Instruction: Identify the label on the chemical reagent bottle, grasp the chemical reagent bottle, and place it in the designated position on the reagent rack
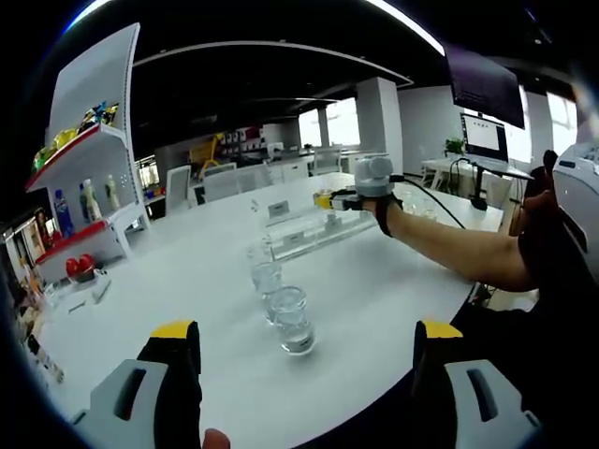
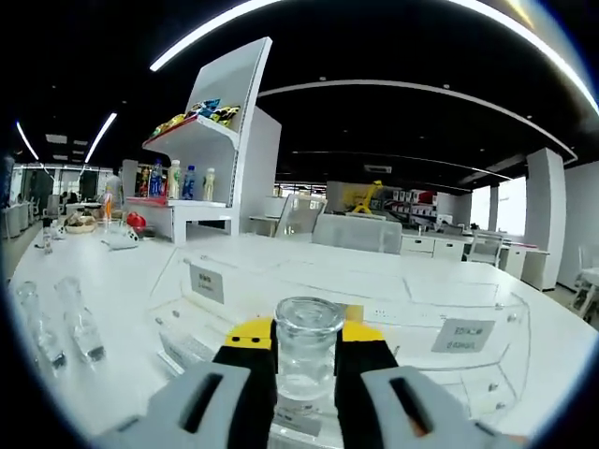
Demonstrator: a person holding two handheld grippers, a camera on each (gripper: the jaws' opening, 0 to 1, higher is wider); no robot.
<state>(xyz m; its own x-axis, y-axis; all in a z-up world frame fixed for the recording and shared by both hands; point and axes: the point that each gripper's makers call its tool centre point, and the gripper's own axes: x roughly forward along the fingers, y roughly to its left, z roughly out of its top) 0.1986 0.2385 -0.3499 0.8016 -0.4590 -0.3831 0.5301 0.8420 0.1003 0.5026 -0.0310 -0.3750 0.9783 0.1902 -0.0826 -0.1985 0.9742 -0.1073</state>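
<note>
On a smooth white desk (image 1: 374,281), the right gripper (image 2: 304,360) clamps its jaws on a clear glass reagent bottle (image 2: 306,346) over the transparent acrylic rack (image 2: 412,309); the left gripper (image 1: 304,351) jaws stand apart.

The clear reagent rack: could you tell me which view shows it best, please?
The right gripper view: the clear reagent rack spreads wide just behind the right gripper, which holds a glass bottle, and the rack's white labels show. In the left gripper view the rack is small and far across the table, beside the right gripper.
</note>
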